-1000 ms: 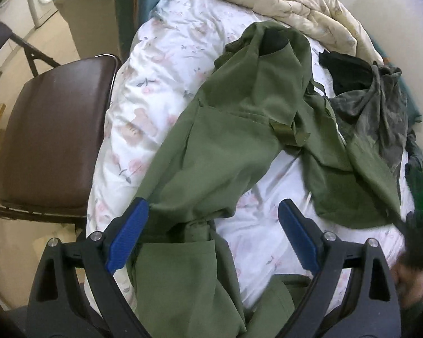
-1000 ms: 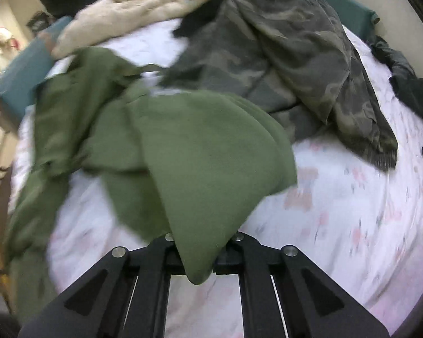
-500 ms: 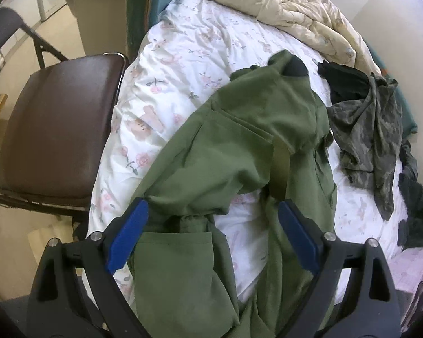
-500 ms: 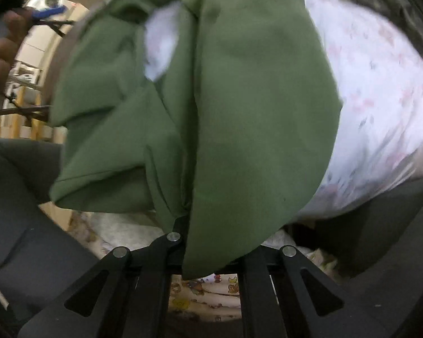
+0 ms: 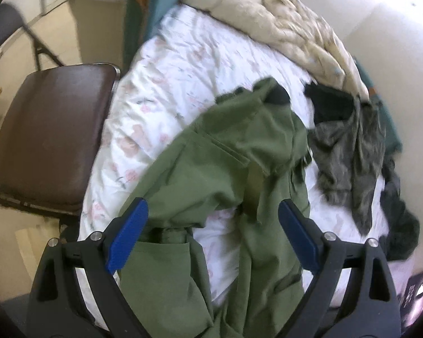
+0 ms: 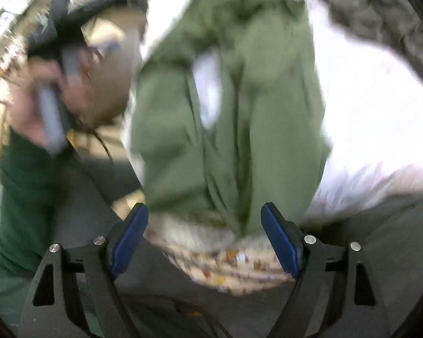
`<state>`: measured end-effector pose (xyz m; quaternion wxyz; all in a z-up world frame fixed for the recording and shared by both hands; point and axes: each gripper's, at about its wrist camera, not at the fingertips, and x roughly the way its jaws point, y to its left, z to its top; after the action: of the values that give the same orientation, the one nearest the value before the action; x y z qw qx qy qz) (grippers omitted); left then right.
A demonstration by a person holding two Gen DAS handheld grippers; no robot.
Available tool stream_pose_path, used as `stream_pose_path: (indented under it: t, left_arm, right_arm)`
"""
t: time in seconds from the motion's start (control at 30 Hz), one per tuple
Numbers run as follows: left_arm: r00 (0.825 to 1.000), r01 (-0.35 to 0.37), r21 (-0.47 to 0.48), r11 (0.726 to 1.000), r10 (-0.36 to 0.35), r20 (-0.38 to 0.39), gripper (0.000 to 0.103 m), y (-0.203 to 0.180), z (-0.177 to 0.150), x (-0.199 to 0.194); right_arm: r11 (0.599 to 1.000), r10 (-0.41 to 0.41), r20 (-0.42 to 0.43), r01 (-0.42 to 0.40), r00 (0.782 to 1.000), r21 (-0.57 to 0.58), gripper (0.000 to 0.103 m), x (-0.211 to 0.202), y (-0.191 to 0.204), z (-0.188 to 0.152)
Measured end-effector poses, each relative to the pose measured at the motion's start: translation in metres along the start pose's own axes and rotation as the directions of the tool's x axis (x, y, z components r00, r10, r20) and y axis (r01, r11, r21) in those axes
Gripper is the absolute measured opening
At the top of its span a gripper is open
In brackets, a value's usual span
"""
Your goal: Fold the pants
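The olive green pants [image 5: 225,174] lie crumpled on the white flowered bed sheet [image 5: 166,84], waist end far, both legs running toward me and hanging over the near edge. My left gripper [image 5: 211,236] is open and empty above the leg ends. In the blurred right wrist view the pants [image 6: 239,112] hang over the bed edge just beyond my right gripper [image 6: 204,239], which is open and holds nothing.
A brown chair [image 5: 48,138] stands left of the bed. A cream duvet [image 5: 282,28] is bunched at the far end. Camouflage clothes [image 5: 349,152] and dark clothes [image 5: 397,214] lie on the right. A person's head [image 6: 98,64] shows at left in the right wrist view.
My right gripper has opened and let go of the pant leg, which it had pulled to the near bed edge. The left gripper stayed open and rose slightly.
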<state>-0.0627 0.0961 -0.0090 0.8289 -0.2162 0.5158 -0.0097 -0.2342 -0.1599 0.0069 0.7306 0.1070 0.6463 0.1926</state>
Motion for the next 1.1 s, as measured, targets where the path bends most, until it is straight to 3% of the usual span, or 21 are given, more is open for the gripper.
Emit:
stream_pose_path:
  t: [0.17, 0.3, 0.43, 0.53, 0.6, 0.63, 0.7, 0.77, 0.8, 0.87, 0.93, 1.0, 1.1]
  left_arm:
    - [1.000, -0.011, -0.017, 1.000, 0.011, -0.018, 0.092, 0.003, -0.004, 0.009]
    - [0.998, -0.047, 0.018, 0.999, 0.047, -0.034, 0.092, -0.007, 0.006, 0.034]
    - [0.997, -0.060, 0.092, 0.994, 0.065, -0.050, 0.092, -0.038, 0.039, 0.072]
    - [0.993, -0.090, 0.173, 0.981, 0.102, -0.062, 0.092, -0.076, 0.073, 0.105]
    - [0.990, -0.117, 0.233, 0.966, 0.131, -0.050, 0.092, -0.100, 0.096, 0.124]
    - [0.989, -0.133, 0.264, 0.955, 0.145, -0.029, 0.092, -0.118, 0.114, 0.139]
    - [0.987, -0.145, 0.302, 0.942, 0.159, -0.020, 0.092, -0.141, 0.137, 0.163]
    - [0.982, -0.134, 0.349, 0.927, 0.172, -0.078, 0.092, -0.166, 0.154, 0.200]
    - [0.970, -0.161, 0.382, 0.910, 0.217, -0.107, 0.091, -0.175, 0.159, 0.219]
    - [0.924, -0.295, 0.463, 0.836, 0.373, -0.085, 0.082, -0.186, 0.162, 0.253]
    - [0.919, -0.281, 0.495, 0.822, 0.379, -0.108, 0.020, -0.184, 0.158, 0.265]
    - [0.925, -0.281, 0.486, 0.827, 0.369, -0.094, 0.012, -0.177, 0.153, 0.254]
    - [0.944, -0.276, 0.520, 0.808, 0.331, -0.013, 0.009, -0.169, 0.142, 0.208]
  right_arm:
    - [0.999, 0.017, 0.219, -0.025, 0.976, 0.032, 0.085, -0.036, -0.023, 0.068]
    - [0.995, 0.015, 0.330, -0.046, 0.944, 0.088, 0.085, -0.018, -0.068, 0.135]
    - [0.981, 0.000, 0.366, -0.072, 0.931, 0.182, 0.085, 0.020, -0.121, 0.211]
    - [0.958, 0.044, 0.404, -0.154, 0.913, 0.244, 0.085, 0.039, -0.160, 0.231]
    - [0.948, 0.038, 0.381, -0.154, 0.924, 0.279, 0.085, 0.044, -0.179, 0.246]
    - [0.953, 0.033, 0.397, -0.149, 0.917, 0.264, 0.085, 0.040, -0.182, 0.247]
    - [0.954, -0.077, 0.414, -0.054, 0.907, 0.295, 0.085, 0.029, -0.189, 0.256]
    - [0.941, -0.065, 0.450, -0.096, 0.891, 0.325, 0.085, 0.022, -0.205, 0.265]
    - [0.931, -0.056, 0.446, -0.115, 0.893, 0.347, 0.085, 0.023, -0.212, 0.268]
    - [0.895, -0.002, 0.439, -0.194, 0.898, 0.401, 0.085, 0.028, -0.229, 0.275]
    - [0.875, 0.017, 0.435, -0.224, 0.900, 0.429, 0.085, 0.034, -0.241, 0.279]
    - [0.865, 0.016, 0.414, -0.220, 0.910, 0.452, 0.085, 0.039, -0.247, 0.281]
    - [0.854, 0.032, 0.412, -0.239, 0.910, 0.462, 0.085, 0.039, -0.249, 0.279]
